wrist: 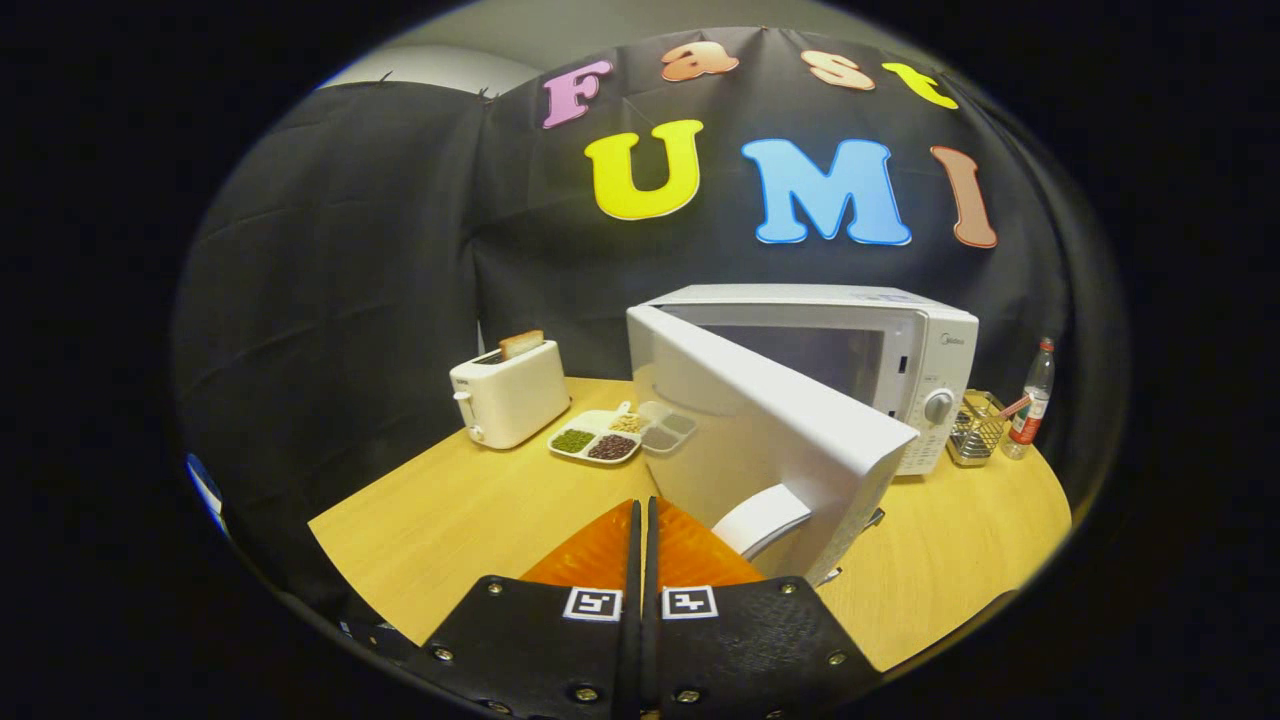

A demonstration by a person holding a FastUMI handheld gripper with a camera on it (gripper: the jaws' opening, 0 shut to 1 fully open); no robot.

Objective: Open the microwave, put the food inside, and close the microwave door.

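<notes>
Dim, warm overhead light; sharp centre, fisheye-bent edges.

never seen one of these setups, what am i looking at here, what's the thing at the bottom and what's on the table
The camera rides on a hand-held two-finger gripper and looks forward along its fingers, which show at the bottom. They are closed together with nothing between them. Just ahead, on a wooden table, stands a white microwave with its door swung open toward the fingers. Left of it lie a divided tray of beans and grains and a white toaster with a slice of bread sticking up. On the microwave's other side are a wire basket and a bottle.
</notes>
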